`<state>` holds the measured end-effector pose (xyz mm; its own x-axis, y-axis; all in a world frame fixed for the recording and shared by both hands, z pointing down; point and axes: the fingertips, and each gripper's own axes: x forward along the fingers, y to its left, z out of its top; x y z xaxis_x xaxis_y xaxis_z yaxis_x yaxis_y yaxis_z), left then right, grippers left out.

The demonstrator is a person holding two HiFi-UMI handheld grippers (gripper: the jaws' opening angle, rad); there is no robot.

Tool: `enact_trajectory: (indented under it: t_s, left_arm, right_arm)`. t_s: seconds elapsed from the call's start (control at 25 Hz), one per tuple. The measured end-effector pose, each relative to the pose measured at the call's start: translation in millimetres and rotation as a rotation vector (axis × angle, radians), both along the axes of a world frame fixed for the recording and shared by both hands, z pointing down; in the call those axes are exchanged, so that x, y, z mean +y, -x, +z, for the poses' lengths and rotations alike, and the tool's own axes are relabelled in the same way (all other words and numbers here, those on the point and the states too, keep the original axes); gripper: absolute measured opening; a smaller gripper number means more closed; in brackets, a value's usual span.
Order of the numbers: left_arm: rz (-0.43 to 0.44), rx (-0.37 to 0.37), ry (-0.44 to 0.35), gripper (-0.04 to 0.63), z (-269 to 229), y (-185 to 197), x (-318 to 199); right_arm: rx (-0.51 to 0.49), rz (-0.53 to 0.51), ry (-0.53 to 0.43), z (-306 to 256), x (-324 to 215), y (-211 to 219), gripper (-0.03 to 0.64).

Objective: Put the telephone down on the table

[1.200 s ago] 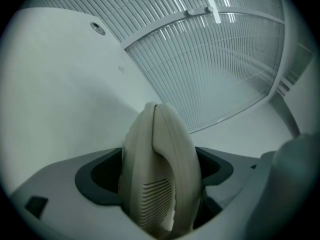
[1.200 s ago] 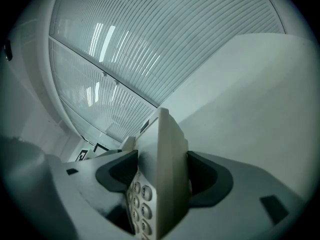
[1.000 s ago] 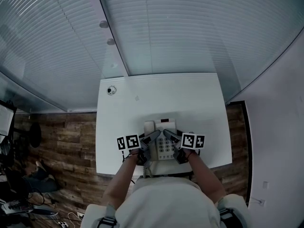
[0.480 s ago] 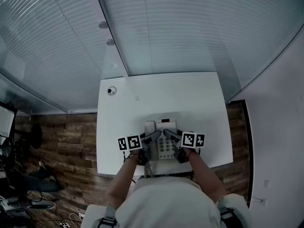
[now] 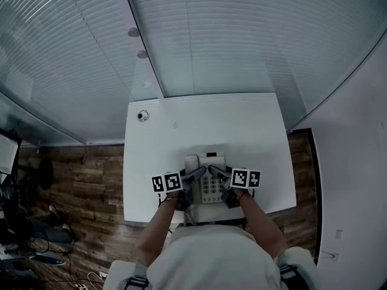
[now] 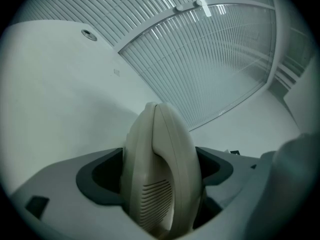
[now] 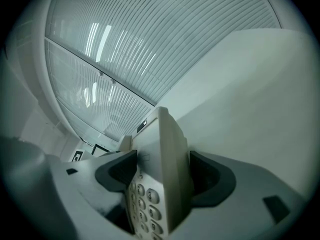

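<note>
Telephone [image 5: 205, 162] low in the middle, white table [image 5: 205, 122] under it, left gripper [image 5: 196, 173] squeezing its handset side, right gripper [image 5: 213, 170] squeezing its button side

White table [image 5: 242, 125] bears a small round object [image 5: 143, 115] far left, the telephone [image 5: 211, 190] by its front edge

A cream telephone [image 5: 205, 175] with pale grey keys sits on a white tabletop [image 5: 181, 138]; wood-grain brown floor [image 5: 84, 180] fills the frame's lower left.
</note>
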<state>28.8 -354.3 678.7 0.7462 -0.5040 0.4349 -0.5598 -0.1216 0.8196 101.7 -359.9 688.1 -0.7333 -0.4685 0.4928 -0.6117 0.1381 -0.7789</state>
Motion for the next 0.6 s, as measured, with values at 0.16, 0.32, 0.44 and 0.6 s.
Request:
enact_trajectory:
  t_s: [0.16,0.32,0.44,0.6]
  left_arm:
    - [-0.017,-0.058,-0.014,0.425,0.6,3.8,1.0]
    - [0.001,-0.107,-0.040,0.426,-2.2,4.9,0.3]
    - [0.000,-0.106,-0.029,0.425,-1.4,5.4,3.3]
    - [-0.019,-0.098,-0.019,0.425,-1.5,8.5,8.0]
  right_arm:
    - [0.025,0.015,0.005,2.3,2.3,-2.4,0.322]
    - [0.052,0.032,-0.006,2.4,1.0,-4.4,0.323]
    - [0.117,0.029,-0.042,0.9,1.7,-7.2,0.322]
    - [0.135,0.033,-0.076,-8.4,1.2,-10.9,0.321]
